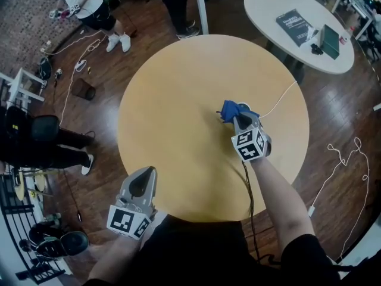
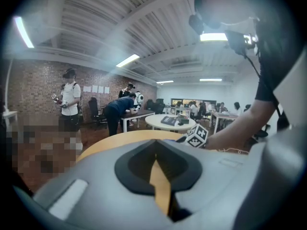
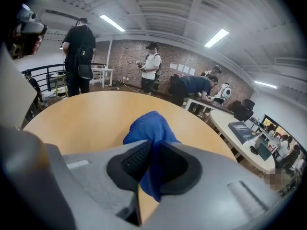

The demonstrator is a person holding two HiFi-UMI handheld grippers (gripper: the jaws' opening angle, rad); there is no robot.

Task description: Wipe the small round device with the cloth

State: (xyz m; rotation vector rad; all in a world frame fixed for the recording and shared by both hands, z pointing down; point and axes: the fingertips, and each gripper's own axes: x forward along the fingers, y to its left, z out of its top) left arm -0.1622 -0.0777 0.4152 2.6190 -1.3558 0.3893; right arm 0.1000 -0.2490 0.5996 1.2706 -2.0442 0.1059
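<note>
Blue cloth (image 1: 228, 108) pinched in right gripper (image 1: 240, 120), toward table (image 1: 172, 94) right edge; white cable (image 1: 280, 102) beside. Empty left gripper (image 1: 144, 174) closed, near edge.

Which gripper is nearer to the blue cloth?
Right. The right gripper is shut on the blue cloth over the round table. The left gripper, shut and empty, is at the table's near edge, well apart from the cloth.

Occlusions:
right claw (image 1: 241, 119) covers part of crumpled blue cloth (image 1: 232, 108); thin white cable (image 1: 280, 102) ends out of sight behind it.
</note>
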